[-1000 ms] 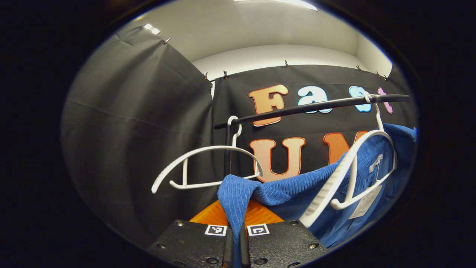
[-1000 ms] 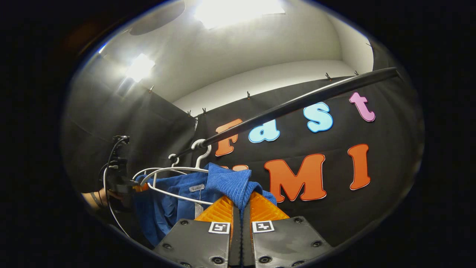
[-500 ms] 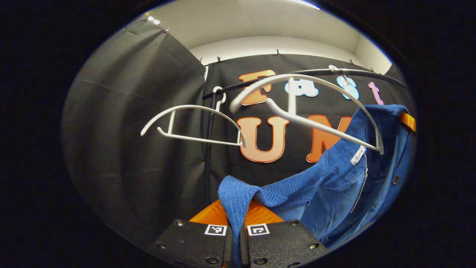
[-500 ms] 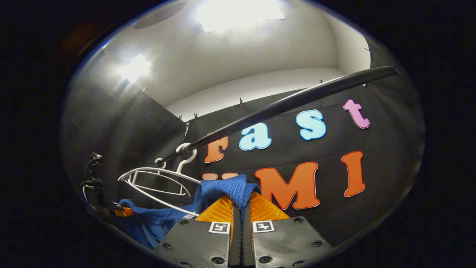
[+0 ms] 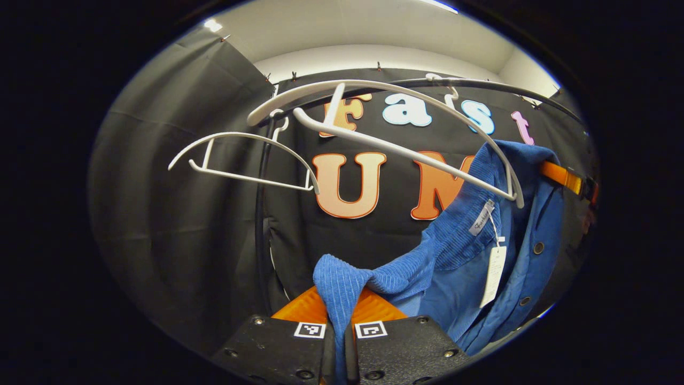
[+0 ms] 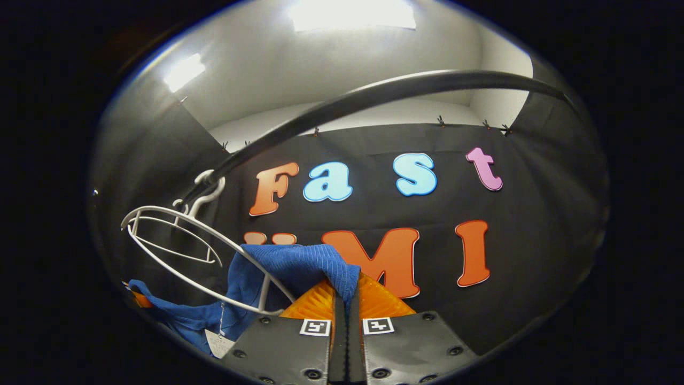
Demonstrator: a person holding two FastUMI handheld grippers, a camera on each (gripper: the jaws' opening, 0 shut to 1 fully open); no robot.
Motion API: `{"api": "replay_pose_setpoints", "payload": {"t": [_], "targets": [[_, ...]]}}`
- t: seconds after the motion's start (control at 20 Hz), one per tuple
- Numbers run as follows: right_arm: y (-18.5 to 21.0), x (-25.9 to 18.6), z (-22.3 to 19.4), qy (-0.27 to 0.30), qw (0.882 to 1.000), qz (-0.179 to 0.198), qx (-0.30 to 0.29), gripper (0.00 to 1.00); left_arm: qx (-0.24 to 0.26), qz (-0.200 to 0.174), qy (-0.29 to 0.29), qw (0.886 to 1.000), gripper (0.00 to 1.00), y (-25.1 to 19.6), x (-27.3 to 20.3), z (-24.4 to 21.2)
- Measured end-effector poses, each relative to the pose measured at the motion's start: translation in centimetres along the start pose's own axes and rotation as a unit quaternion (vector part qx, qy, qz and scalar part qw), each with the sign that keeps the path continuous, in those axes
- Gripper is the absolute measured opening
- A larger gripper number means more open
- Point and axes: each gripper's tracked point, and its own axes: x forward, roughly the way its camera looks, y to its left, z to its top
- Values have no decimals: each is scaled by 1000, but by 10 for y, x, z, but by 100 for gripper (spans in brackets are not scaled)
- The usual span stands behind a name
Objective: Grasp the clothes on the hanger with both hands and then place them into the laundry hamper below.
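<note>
Clothes: one blue ribbed garment [image 5: 470,256] hangs slack between the two tools, below the black rail [image 6: 374,93]. The left hand-held gripper [image 5: 340,321] is pressed together on a fold of the ribbed edge, and the right hand-held gripper [image 6: 346,313] pinches a second fold [image 6: 304,264] in the same way.

In the left gripper view, the garment's collar lies against the far end of the nearer white hanger [image 5: 406,155]. Whether that end is still inside the neck opening cannot be told. A second, bare white hanger [image 5: 240,160] hangs just beside the first.

Hazards:

1. Snagging. If the hanger end is still caught in the collar, a downward pull may drag the hanger off the rail or stretch the knit.
2. Slipping. Each grip holds only a narrow fold, so the garment's weight may pull the fabric out of one grip.
3. Tag catching. The paper tag [image 5: 491,275] dangles loose and may hook on the hanger.

The laundry hamper's position is unconfirmed from either view. Lower both ends evenly.
</note>
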Motion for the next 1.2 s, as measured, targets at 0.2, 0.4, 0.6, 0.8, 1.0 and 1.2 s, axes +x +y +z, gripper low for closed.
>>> {"api": "replay_pose_setpoints", "payload": {"t": [0.2, 0.4, 0.6, 0.8, 1.0, 1.2], "targets": [[-25, 6, -45, 58, 998, -24, 31, 9, 2, -8, 8, 1000, 7, -8, -3, -9], [-58, -2, -72, 94, 993, -51, 54, 9, 2, -14, 25, 1000, 7, -17, -5, -24], [-59, -25, -93, 124, 990, -45, 53, 8, 2, -25, 37, 999, 7, -29, -4, -32], [-21, -48, -109, 155, 986, 20, 52, 9, 9, -35, 52, 998, 7, -47, -11, -48], [23, -73, -134, 194, 977, 80, 40, 9, -3, -48, 83, 995, 7, -63, -18, -74], [59, -111, -182, 262, 956, 122, 57, 9, -18, -76, 139, 987, 7, -82, -26, -113]]}}
